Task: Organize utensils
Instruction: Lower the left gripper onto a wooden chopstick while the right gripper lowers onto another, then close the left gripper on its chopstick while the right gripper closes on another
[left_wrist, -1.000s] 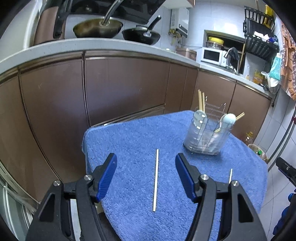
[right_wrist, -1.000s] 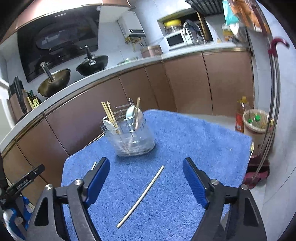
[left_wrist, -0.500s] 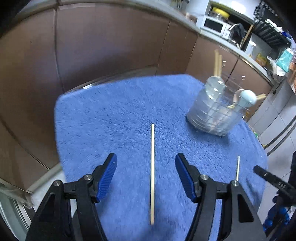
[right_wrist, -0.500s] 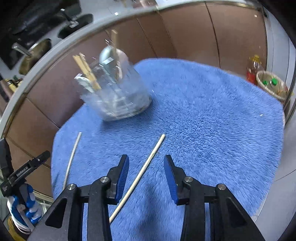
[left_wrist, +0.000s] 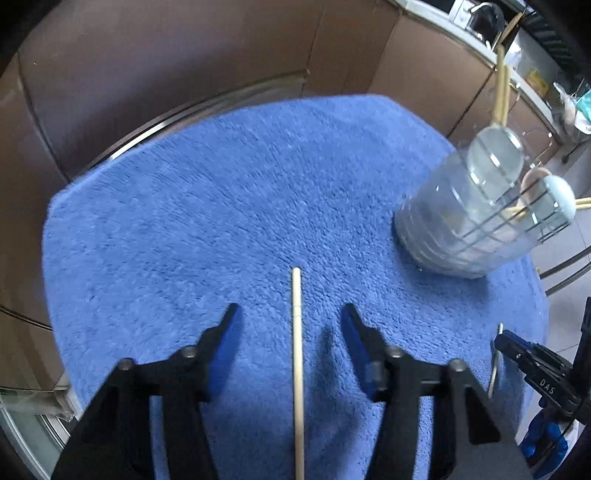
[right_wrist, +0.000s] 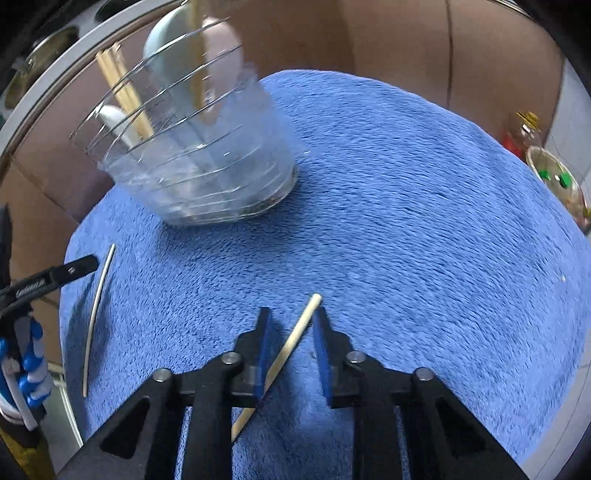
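Note:
A pale chopstick (left_wrist: 297, 350) lies on the blue towel (left_wrist: 221, 203), straight between the blue pads of my left gripper (left_wrist: 290, 314). Those jaws are closing, with a gap left on each side of the stick. A second chopstick (right_wrist: 291, 343) lies slantwise between the pads of my right gripper (right_wrist: 291, 317). These jaws are closing too and stand narrow; the stick still rests on the towel. A clear utensil holder (right_wrist: 207, 177) with a wire rim stands behind, holding chopsticks and spoons. Each view catches the other gripper at its edge: the right gripper (left_wrist: 532, 365) and the left gripper (right_wrist: 48, 280).
Brown cabinet doors (left_wrist: 166, 66) curve round behind the towel-covered table. On the floor to the right stand a bottle (right_wrist: 524, 129) and a small bin (right_wrist: 557, 181). The towel's far half is bare apart from the utensil holder (left_wrist: 461, 221).
Both grippers have tipped downward and dropped to the towel, each over its own chopstick. Both pairs of jaws have narrowed, the right far more than the left.

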